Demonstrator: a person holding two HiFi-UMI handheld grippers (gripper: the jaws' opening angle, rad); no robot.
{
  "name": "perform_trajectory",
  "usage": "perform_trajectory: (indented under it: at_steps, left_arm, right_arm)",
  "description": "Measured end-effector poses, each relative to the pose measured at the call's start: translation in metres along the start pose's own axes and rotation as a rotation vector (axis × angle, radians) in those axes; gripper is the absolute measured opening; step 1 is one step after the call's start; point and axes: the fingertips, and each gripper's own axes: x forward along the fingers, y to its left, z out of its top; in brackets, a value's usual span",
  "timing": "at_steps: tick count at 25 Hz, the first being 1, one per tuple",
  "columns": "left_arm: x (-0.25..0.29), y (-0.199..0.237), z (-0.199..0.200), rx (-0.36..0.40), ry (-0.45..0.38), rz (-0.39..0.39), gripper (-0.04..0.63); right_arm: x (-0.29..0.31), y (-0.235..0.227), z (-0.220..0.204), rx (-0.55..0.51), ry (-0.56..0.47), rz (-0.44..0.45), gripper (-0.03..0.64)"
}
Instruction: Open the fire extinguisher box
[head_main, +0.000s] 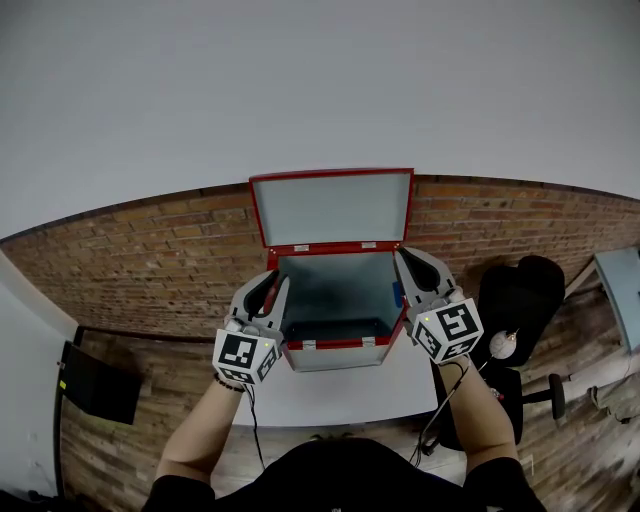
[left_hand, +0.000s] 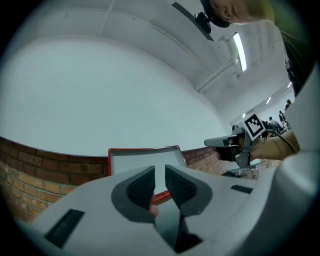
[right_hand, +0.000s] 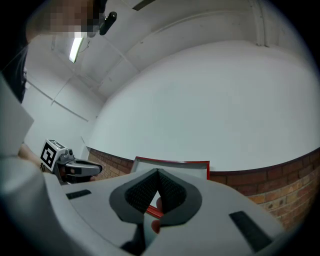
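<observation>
Two pairs of jaws flank the fire extinguisher box (head_main: 330, 344). Those of the left gripper (left_hand: 160, 182) stand slightly apart and clamp nothing, while those of the right gripper (right_hand: 158, 176) are closed tip to tip. Each gripper sits just outside one side wall of the red box, near its top rim. The box stands on a white table (head_main: 340, 398), with its lid (head_main: 333, 207) raised upright against the brick wall (head_main: 150, 250).
</observation>
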Motion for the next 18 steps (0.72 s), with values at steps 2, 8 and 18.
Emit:
perform_trajectory:
  at_steps: [2, 8, 18]
  left_arm:
    - [-0.008, -0.007, -0.005, -0.01, 0.01, -0.009, 0.101]
    - [-0.026, -0.022, -0.019, -0.028, 0.027, -0.033, 0.069]
    - [-0.055, -0.054, -0.041, -0.103, 0.043, -0.104, 0.049]
  right_arm:
    - [-0.009, 0.009, -0.005, 0.01, 0.009, 0.009, 0.02]
    - [-0.027, 0.037, -0.029, 0.036, 0.055, 0.034, 0.02]
    - [-0.051, 0.084, -0.073, 0.103, 0.121, 0.079, 0.02]
